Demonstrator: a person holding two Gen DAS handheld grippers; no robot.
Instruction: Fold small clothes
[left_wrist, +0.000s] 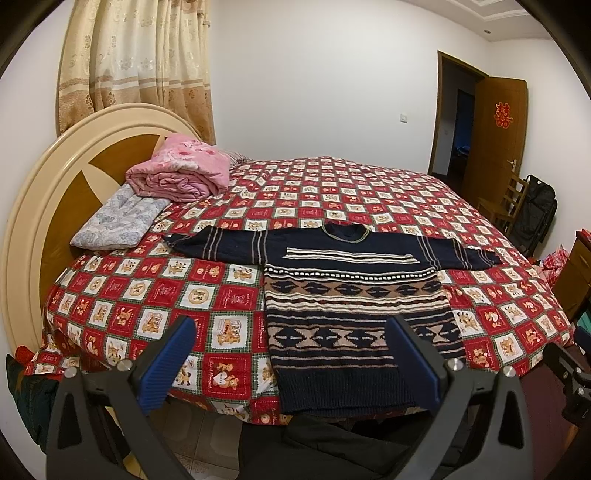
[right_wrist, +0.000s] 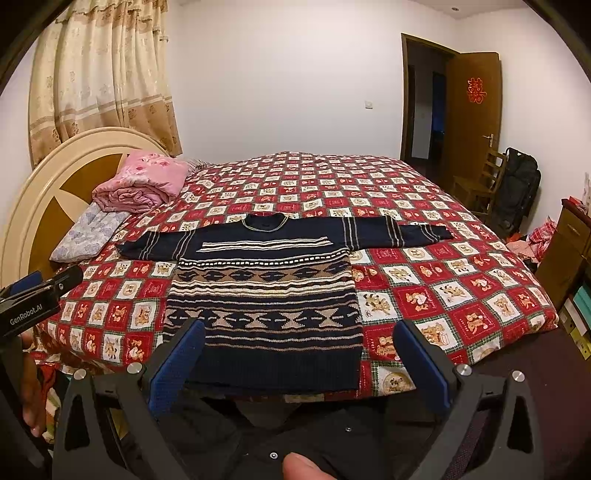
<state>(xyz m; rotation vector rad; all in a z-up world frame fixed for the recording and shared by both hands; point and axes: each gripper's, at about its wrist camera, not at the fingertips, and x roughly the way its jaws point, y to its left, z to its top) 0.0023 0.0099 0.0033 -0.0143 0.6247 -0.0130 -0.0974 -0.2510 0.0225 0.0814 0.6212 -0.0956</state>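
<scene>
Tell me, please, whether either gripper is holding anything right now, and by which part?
Nothing is held. The left gripper and right gripper are both open above the bed's near edge, short of the sweater, which lies flat.

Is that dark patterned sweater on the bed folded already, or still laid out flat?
Spread flat. The sweater lies face up on the bedspread, both sleeves stretched straight out sideways and its hem at the bed's near edge. No fold shows.

Each hand-held gripper, left (left_wrist: 291, 354) and right (right_wrist: 299, 358), has a matte black frame with triangular cut-outs, silver round-headed bolts at the pivots, and two blue ribbed finger pads (right_wrist: 177, 365). White "GenRobot.AI" lettering (right_wrist: 26, 316) marks the left one's black side.
</scene>
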